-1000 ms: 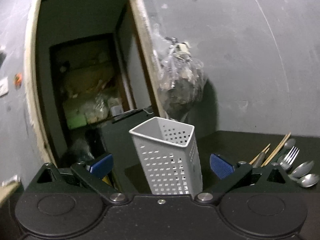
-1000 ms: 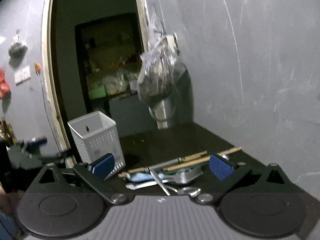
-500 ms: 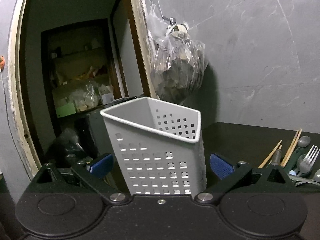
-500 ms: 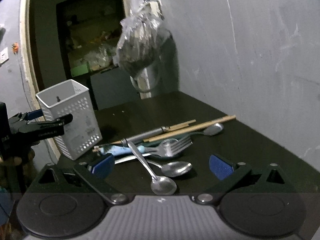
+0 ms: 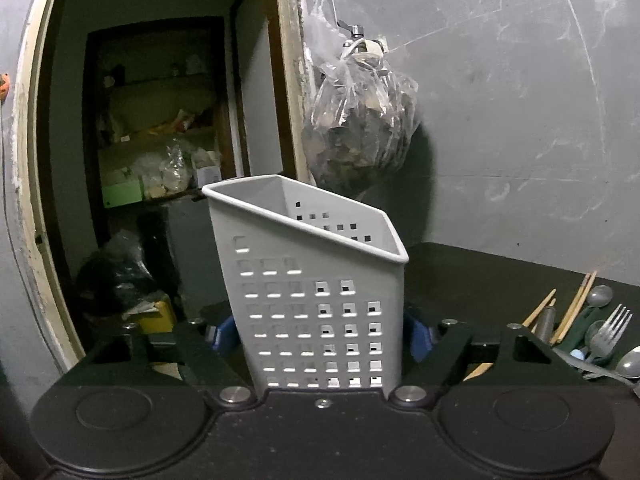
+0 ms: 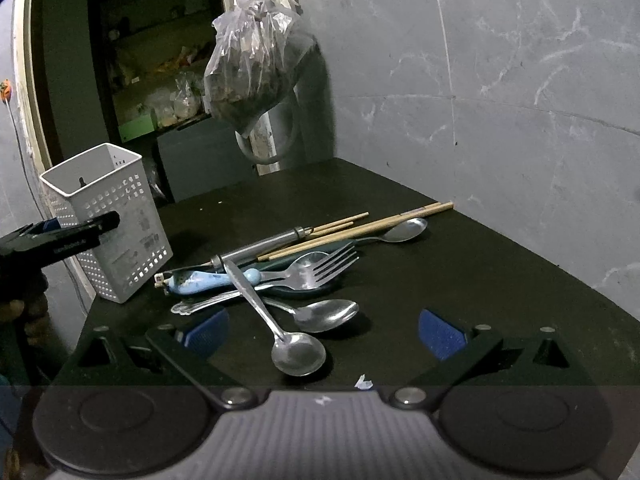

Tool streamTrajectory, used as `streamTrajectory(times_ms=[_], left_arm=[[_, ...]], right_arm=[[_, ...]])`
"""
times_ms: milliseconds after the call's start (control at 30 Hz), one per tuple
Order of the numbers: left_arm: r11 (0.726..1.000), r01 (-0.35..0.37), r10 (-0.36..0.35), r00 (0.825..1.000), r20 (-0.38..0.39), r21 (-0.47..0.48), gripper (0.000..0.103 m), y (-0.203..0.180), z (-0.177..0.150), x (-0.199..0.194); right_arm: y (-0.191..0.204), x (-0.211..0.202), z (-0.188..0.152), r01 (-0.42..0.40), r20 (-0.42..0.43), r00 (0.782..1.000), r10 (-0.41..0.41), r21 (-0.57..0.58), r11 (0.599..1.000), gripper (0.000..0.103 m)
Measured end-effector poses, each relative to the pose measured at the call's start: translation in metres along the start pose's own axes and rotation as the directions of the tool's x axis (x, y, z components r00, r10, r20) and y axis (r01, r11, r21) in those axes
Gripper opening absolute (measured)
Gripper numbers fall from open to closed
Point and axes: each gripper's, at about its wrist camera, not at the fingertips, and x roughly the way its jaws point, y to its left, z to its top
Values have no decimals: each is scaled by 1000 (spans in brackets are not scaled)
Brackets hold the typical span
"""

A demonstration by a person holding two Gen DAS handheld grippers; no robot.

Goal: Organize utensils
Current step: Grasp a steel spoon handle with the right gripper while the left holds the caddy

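A white perforated utensil holder stands at the table's left edge, filling the middle of the left wrist view. My left gripper is closing around its lower part, and both blue pads touch its sides. The right wrist view shows the same holder with the left gripper's fingers on it. My right gripper hangs open just above a loose heap of utensils: two spoons, a fork, wooden chopsticks and a blue-handled piece. Nothing sits between its pads.
The dark table meets a grey wall on the right. A plastic bag of dark stuff hangs from a hook above the far corner. Past the table's left edge is an open doorway with cluttered shelves.
The left gripper came up to the holder and its jaws closed in on the holder's sides. The right gripper sank toward the heap of utensils, still open.
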Motion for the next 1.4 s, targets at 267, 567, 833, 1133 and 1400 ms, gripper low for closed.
streamTrajectory(times_ms=[267, 567, 833, 1133, 1400], left_arm=[[998, 62, -62, 998, 5, 0, 78, -6, -3, -18], [988, 145, -147, 989, 23, 52, 77, -19, -11, -53], [984, 168, -170, 985, 25, 62, 77, -25, -16, -73], [971, 230, -231, 973, 14, 60, 77, -15, -17, -83], [972, 229, -231, 972, 37, 44, 81, -11, -23, -82]], right_arm=[[-3, -1, -8, 8, -30, 1000, -8, 1, 1000, 103], [-1, 1, -9, -10, -52, 999, 7, -57, 998, 103], [21, 19, 17, -134, -69, 990, 119, -270, 954, 103], [39, 53, 30, -226, -149, 972, 184, -353, 908, 90], [46, 88, 44, -286, -239, 948, 210, -354, 891, 49]])
